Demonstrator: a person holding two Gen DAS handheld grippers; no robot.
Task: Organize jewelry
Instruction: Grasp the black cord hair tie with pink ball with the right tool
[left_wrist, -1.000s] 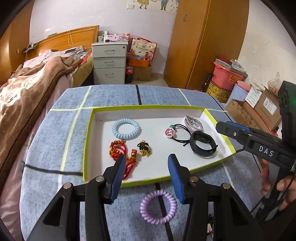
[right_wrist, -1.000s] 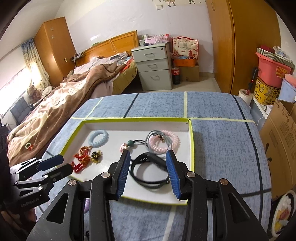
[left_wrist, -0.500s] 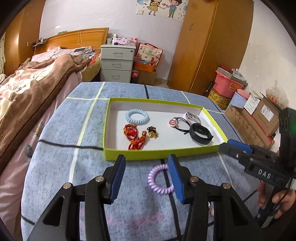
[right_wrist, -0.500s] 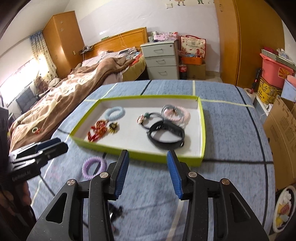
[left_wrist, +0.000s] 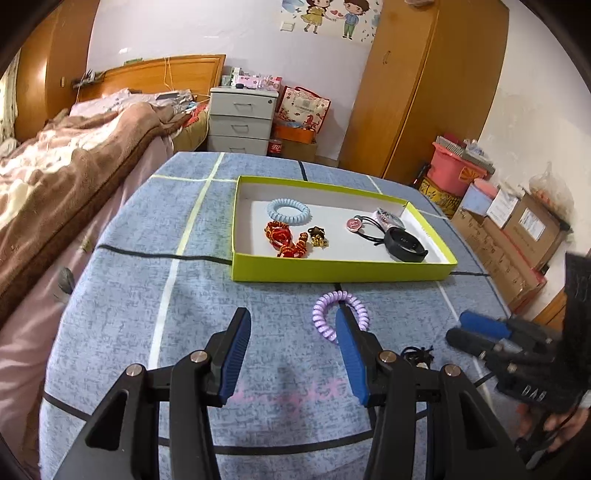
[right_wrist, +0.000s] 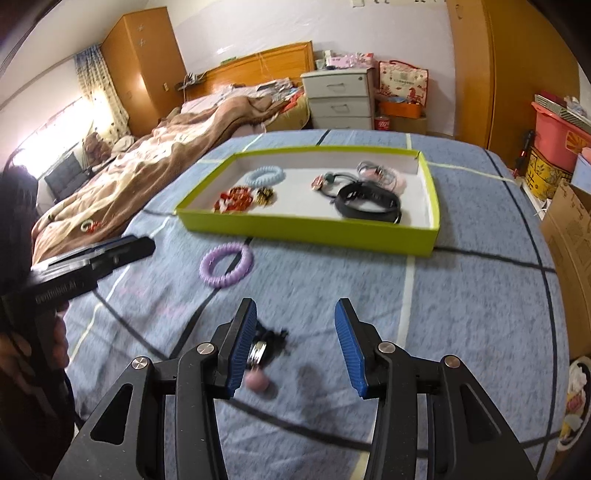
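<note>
Soft, even indoor light fills both views, with a blown-out window (right_wrist: 55, 140) glaring far left of the green tray (right_wrist: 295, 230). Fisheye bending curves the room and darkens the corners. The right wrist view is motion-blurred around the tray; the left stays sharp.

A blue-grey worktop (left_wrist: 122, 302) crossed by pale and black lines carries a lime-green tray (left_wrist: 332, 271) with a white floor, holding a pale blue coil (left_wrist: 288, 211), red-and-gold charm (left_wrist: 286, 240) and black band (left_wrist: 404, 245), while a lilac coil (left_wrist: 328, 314) lies outside.
</note>
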